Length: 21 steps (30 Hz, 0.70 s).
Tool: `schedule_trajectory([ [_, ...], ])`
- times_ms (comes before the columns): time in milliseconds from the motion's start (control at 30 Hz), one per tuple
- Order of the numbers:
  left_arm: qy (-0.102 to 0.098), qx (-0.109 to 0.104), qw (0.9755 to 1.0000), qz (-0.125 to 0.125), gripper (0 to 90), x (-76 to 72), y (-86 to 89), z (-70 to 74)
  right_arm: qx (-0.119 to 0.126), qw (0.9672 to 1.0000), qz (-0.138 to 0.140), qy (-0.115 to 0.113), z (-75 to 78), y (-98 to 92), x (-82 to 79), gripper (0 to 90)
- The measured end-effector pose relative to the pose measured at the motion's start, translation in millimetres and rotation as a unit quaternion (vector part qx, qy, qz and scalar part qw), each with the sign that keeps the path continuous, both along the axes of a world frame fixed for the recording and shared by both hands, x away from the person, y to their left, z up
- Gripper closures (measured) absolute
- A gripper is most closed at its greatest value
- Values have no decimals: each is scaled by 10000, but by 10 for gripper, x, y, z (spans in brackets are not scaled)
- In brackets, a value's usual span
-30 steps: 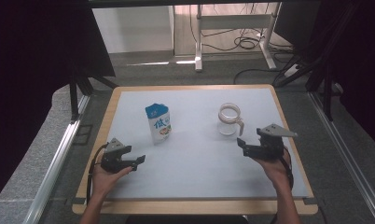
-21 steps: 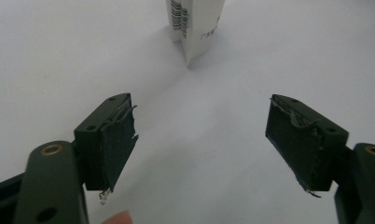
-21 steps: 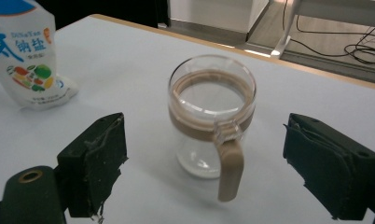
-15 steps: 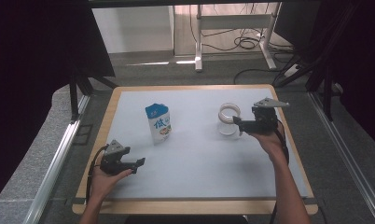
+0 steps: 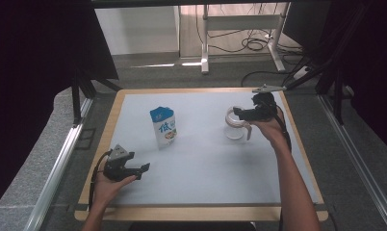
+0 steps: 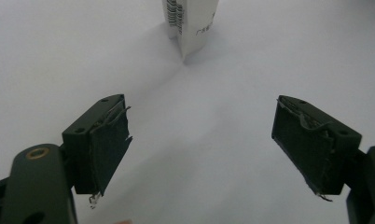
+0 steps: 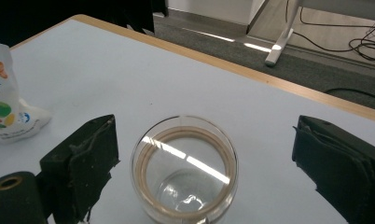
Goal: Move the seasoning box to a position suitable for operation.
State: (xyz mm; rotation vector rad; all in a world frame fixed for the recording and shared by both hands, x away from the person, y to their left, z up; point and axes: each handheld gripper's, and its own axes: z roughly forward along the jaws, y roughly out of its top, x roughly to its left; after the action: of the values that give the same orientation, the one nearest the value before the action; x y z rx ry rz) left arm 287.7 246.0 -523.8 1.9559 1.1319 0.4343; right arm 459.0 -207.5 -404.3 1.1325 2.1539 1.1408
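the glass jug [image 5: 235, 125] stands upright on the right part of the pale table [image 5: 206, 163], and i take everything else from it. well to its left stands the milk carton [image 5: 163, 127], also upright, with its top closed as far as i can tell. the jug looks empty; in the right gripper view [image 7: 184, 169] i look straight down its mouth and see bare glass at the bottom.

the right gripper [image 5: 240, 114] is right at the jug, coming in from the jug's right side and above its rim. its jaws have just been opening and now stand wide apart, with the jug between them but neither pad pressing on the glass. the jug's handle points toward the near edge of the table, just beside the person's right hand [image 5: 268, 129].

the left gripper [image 5: 142, 168] sits low near the front edge, far to the left of the jug and nearer the carton than anything else. its jaws are apart with nothing between them; the left gripper view [image 6: 202, 149] looks toward the foot of the carton [image 6: 190, 21].

by my reading the work is barely started: nothing is gripped, nothing lifted, nothing poured. closing on the jug looks like the step in hand, and taking hold of the carton is left too.
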Motion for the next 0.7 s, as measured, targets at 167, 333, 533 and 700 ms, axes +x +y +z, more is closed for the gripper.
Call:
schedule_trajectory([
  [167,20,13,10000,24,186,1,6,-13,-62,9999,21,88,-72,58,69,67],
  [333,48,-30,10000,-4,186,2,11,-20,-137,9996,79,234,-175,138,124,62],
  [533,38,-81,10000,15,183,-13,36,-2,-212,9990,89,386,-284,215,186,49],
  [700,55,-100,9999,8,181,-19,51,1,-229,9977,146,625,-423,253,238,49],
])
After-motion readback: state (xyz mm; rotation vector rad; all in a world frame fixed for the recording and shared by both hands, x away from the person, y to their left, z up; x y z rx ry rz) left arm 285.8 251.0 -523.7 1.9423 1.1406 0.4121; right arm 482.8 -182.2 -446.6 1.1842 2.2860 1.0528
